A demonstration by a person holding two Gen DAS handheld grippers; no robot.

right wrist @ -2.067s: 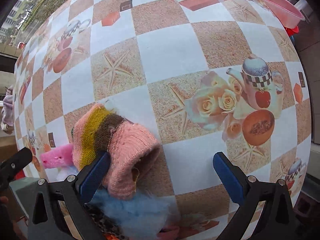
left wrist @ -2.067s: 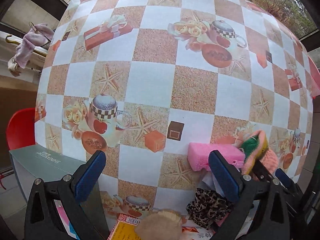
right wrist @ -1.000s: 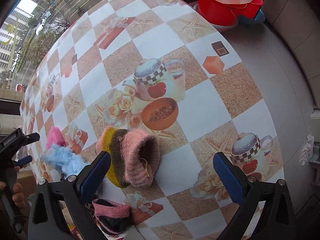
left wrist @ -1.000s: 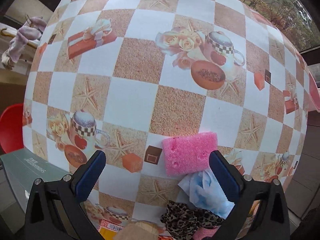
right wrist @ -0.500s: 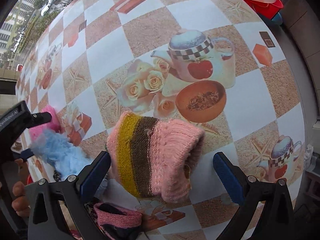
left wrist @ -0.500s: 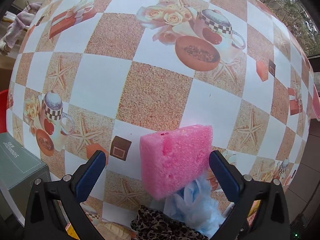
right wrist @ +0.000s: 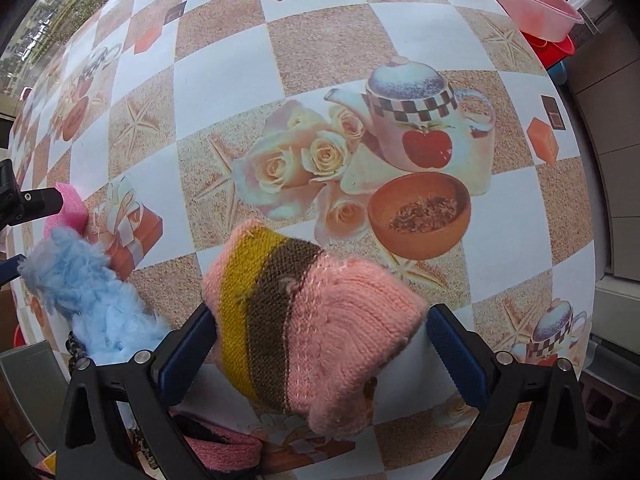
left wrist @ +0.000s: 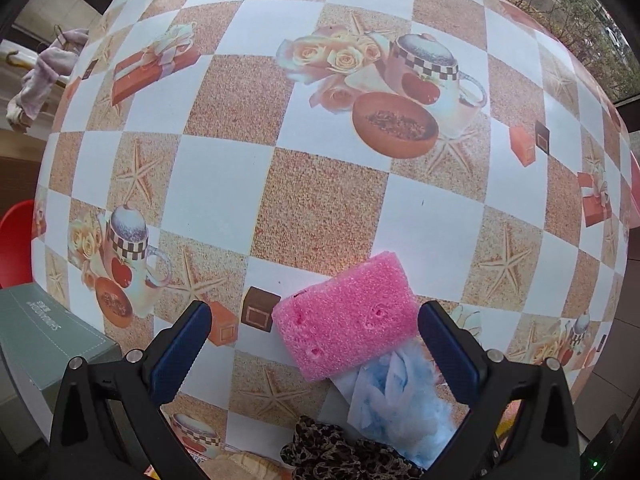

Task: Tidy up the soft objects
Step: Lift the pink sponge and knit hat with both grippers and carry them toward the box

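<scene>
A pink sponge [left wrist: 346, 314] lies on the patterned tablecloth [left wrist: 320, 120], partly over a fluffy light-blue cloth [left wrist: 394, 404]. My left gripper [left wrist: 314, 350] is open, its jaws on either side of the sponge, not touching it. A knitted pink, brown and yellow hat [right wrist: 304, 320] lies between the open jaws of my right gripper [right wrist: 320, 348]. The blue cloth [right wrist: 86, 292] and the sponge [right wrist: 70, 204] also show at the left of the right wrist view.
A leopard-print cloth [left wrist: 344, 456] lies below the blue one. A grey-green box [left wrist: 44, 340] stands at the table's left edge, a red chair [left wrist: 14, 240] beyond it. A pink knitted item [right wrist: 224, 448] lies under the hat. Pink and red basins [right wrist: 532, 8] stand at the far right.
My left gripper has closed in on the pink sponge, which now lies between its jaws. My right gripper has closed in on the knitted hat. Both stay open.
</scene>
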